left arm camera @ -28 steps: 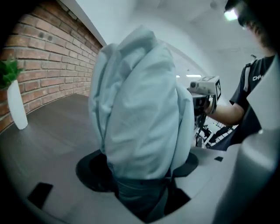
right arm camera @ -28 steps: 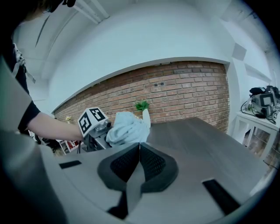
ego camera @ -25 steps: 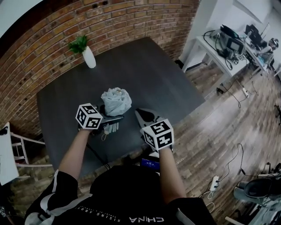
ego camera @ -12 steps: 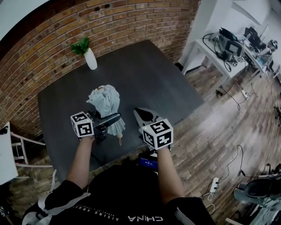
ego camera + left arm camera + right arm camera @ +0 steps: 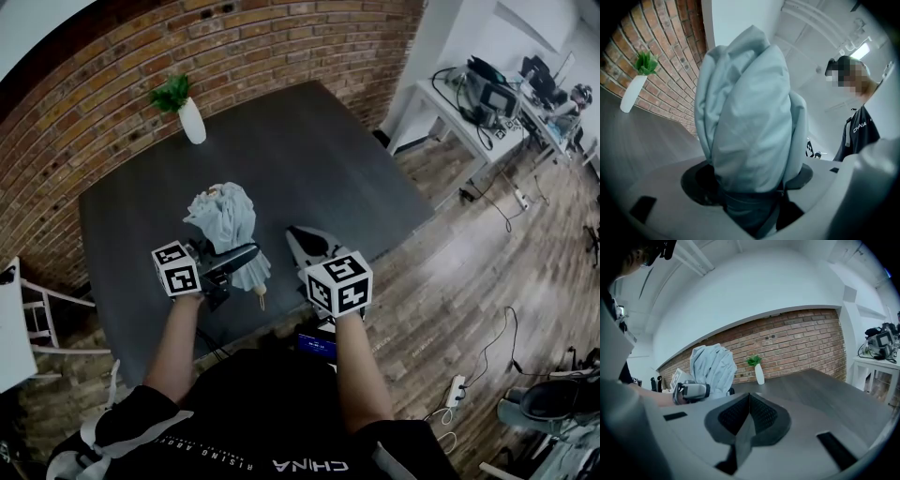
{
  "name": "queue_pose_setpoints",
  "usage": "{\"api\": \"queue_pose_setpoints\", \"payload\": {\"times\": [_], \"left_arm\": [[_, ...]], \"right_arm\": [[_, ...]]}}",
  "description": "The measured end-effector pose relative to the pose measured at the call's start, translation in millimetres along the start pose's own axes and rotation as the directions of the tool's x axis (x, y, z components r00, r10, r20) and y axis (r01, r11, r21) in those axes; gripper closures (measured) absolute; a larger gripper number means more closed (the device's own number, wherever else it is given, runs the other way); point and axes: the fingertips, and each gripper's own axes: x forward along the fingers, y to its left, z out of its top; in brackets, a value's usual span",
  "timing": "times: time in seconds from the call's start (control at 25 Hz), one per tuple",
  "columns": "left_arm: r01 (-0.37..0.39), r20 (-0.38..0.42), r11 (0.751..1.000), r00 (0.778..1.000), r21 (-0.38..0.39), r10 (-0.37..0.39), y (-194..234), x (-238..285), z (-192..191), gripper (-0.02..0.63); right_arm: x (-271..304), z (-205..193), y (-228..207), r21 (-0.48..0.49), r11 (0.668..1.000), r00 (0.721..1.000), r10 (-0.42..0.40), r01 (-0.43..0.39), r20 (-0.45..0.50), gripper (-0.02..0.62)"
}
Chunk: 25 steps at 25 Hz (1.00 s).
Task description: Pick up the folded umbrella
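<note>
We note left tongs (image 5: 234, 259) clamped low on the umbrella (image 5: 228, 217), upright near the tabletop's (image 5: 309, 159) near edge; right tongs (image 5: 305, 242) closed, empty. Risk: slack fabric slips through the grip, or the top-heavy bundle tips over

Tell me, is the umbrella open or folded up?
Folded up. The pale blue fabric umbrella is a tight bundle, not spread, held by the left gripper.
</note>
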Motion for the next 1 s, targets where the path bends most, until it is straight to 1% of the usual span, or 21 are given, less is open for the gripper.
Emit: {"api": "queue_pose_setpoints", "payload": {"times": [0.16,0.4,0.6,0.68,0.84,1.0], "left_arm": [[0.008,0.022,1.000,1.000,-0.003,-0.007,-2.0,-1.7,0.8,0.270],[0.011,0.032,1.000,0.999,-0.009,-0.010,-4.0,-3.1,-0.2,0.270],[0.017,0.038,1.000,0.999,-0.013,-0.016,-5.5,-0.5,-2.9,0.270],[0.022,0.051,0.999,0.999,-0.029,-0.020,-4.9,-0.6,-3.1,0.270],[0.035,0.101,0.997,0.994,-0.073,-0.028,-4.0,-3.7,0.2,0.269],[0.039,0.115,0.996,0.993,-0.080,-0.029,-2.5,-5.3,-0.1,0.270]], "right_arm": [[-1.3,-3.4,-2.1,0.013,1.000,1.000,-0.006,0.006,-0.001,0.588],[-3.3,-2.6,-2.3,0.005,1.000,1.000,-0.009,0.009,0.000,0.588],[-6.6,-3.5,-4.0,0.021,1.000,1.000,-0.002,0.002,0.016,0.588],[-6.7,-3.7,-3.8,0.026,1.000,1.000,0.003,-0.003,0.021,0.588],[-7.9,-3.1,-3.5,0.026,1.000,1.000,0.001,-0.002,0.025,0.588],[-9.9,-6.0,-6.0,0.027,1.000,1.000,-0.005,0.004,0.023,0.588]]}}
